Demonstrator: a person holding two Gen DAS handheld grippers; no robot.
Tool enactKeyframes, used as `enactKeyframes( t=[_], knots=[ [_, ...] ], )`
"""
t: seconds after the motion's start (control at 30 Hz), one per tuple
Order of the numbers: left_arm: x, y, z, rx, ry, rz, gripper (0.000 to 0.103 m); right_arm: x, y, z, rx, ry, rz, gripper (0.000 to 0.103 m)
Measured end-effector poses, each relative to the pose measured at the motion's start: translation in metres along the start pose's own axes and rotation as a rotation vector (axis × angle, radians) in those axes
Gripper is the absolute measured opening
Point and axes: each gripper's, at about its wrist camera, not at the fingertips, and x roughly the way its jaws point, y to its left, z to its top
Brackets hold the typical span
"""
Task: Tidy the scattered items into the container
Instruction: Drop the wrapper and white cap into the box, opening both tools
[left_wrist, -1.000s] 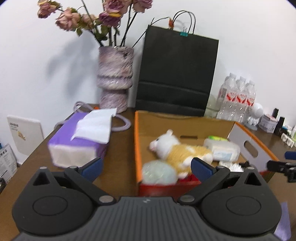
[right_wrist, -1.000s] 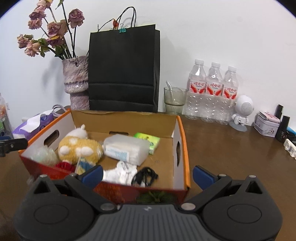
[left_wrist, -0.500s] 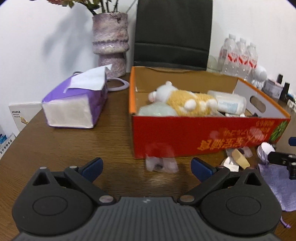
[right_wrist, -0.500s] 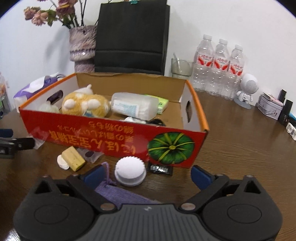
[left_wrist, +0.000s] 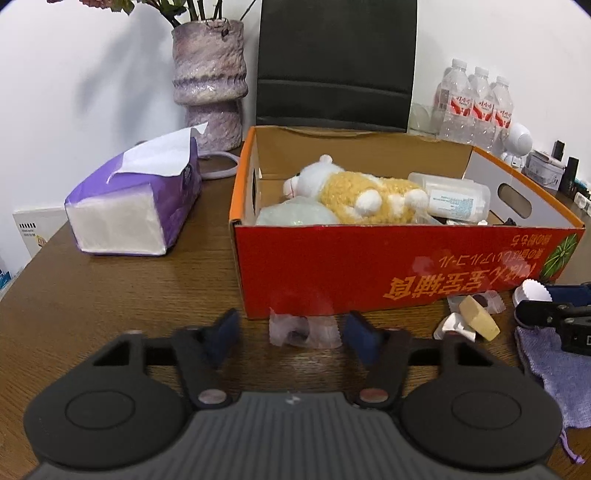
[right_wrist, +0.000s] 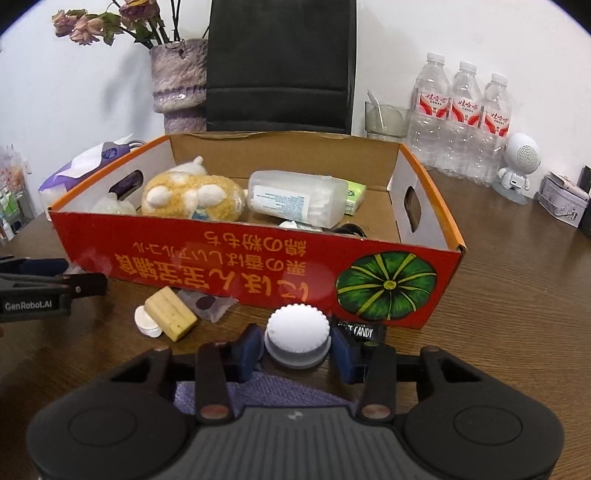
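Note:
The red and orange cardboard box (left_wrist: 406, 266) (right_wrist: 258, 266) holds a yellow plush toy (left_wrist: 369, 192), a clear plastic case (right_wrist: 295, 199) and other small items. My left gripper (left_wrist: 291, 328) is open, low on the table, its fingers either side of a clear wrapped candy (left_wrist: 303, 328). My right gripper (right_wrist: 297, 345) stands with its fingers close on both sides of a white round cap (right_wrist: 297, 332); whether they press it is unclear. A tan block (right_wrist: 170, 314), a white disc (right_wrist: 146, 321), a wrapper (right_wrist: 207, 302), a black candy pack (right_wrist: 358, 332) and a purple pouch (left_wrist: 554, 373) lie in front of the box.
A purple tissue pack (left_wrist: 136, 206) lies left of the box. A vase (left_wrist: 210, 81), a black paper bag (left_wrist: 336, 62), water bottles (right_wrist: 461, 118), a glass (right_wrist: 386, 118), a white robot figure (right_wrist: 519, 166) and a tin (right_wrist: 561, 199) stand behind.
Both grippers came down from above the box to the table in front of it. The fingers narrowed, the left around the wrapped candy, the right around the white cap.

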Motion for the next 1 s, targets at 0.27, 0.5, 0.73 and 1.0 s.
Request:
enactKeyframes(
  t=[0.27, 0.5, 0.73, 1.0],
  knots=[
    [-0.012, 0.021, -0.005, -0.074, -0.033, -0.044, 0.020, -0.011, 0.003, -0.004, 0.000, -0.050, -0.012, 0.037],
    [-0.025, 0.015, -0.009, -0.038, -0.076, -0.045, 0.018, -0.018, 0.002, -0.006, 0.002, -0.074, -0.013, 0.037],
    [-0.054, 0.011, -0.015, -0.064, -0.149, -0.082, 0.017, -0.035, 0.001, -0.005, 0.017, -0.119, 0.001, 0.037],
    [-0.086, -0.002, -0.001, -0.090, -0.251, -0.167, 0.017, -0.062, 0.002, 0.009, 0.015, -0.209, 0.027, 0.037]
  ],
)
